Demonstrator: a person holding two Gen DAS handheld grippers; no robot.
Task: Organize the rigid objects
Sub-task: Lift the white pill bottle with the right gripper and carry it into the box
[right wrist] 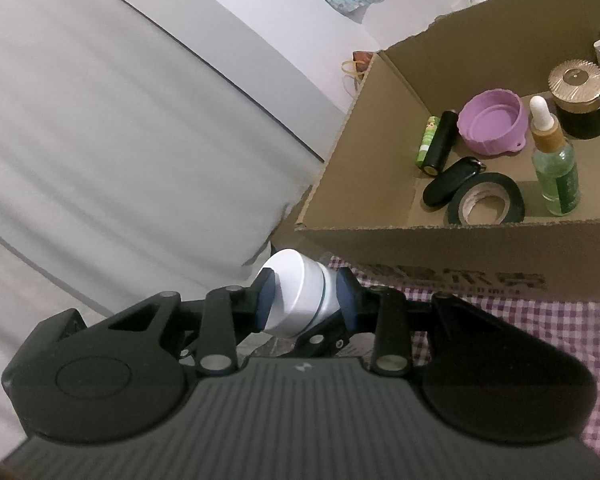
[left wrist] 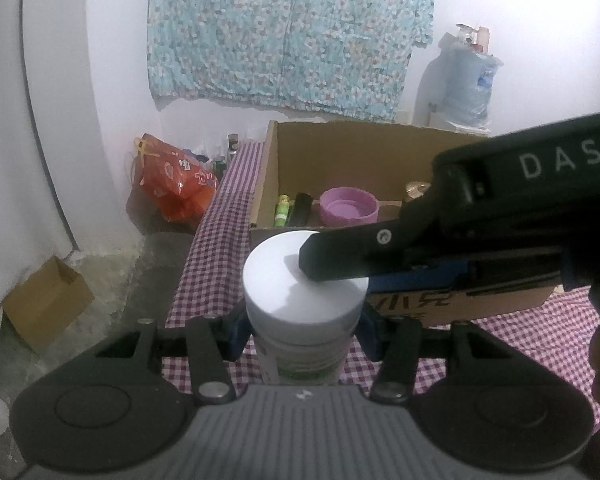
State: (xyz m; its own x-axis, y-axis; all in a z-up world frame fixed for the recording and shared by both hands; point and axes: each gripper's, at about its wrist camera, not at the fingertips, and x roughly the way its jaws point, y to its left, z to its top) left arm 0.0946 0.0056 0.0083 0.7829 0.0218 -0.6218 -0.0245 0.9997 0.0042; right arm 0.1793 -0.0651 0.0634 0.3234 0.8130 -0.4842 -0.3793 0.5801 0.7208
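A white-lidded jar (left wrist: pixel 304 304) with a green label stands upright between my left gripper's (left wrist: pixel 304 338) blue pads, which are shut on its body below the lid. My right gripper (right wrist: pixel 306 300) is shut on the jar's white lid (right wrist: pixel 296 296); its black finger (left wrist: pixel 352 256) crosses over the lid in the left wrist view. Behind stands an open cardboard box (left wrist: pixel 268 160) (right wrist: pixel 380 240) holding a purple lid (right wrist: pixel 492 122), a green tube (right wrist: pixel 427 136), a black tube (right wrist: pixel 442 142), a black key fob (right wrist: pixel 452 180), a tape roll (right wrist: pixel 486 200), a dropper bottle (right wrist: pixel 554 164) and a gold-lidded jar (right wrist: pixel 578 98).
The table has a purple checked cloth (left wrist: pixel 216 232). On the floor to the left lie an orange plastic bag (left wrist: pixel 176 184) and a small cardboard box (left wrist: pixel 44 304). A white mattress or wall (right wrist: pixel 120 120) is at the left. A blue water jug (left wrist: pixel 468 84) stands at the back right.
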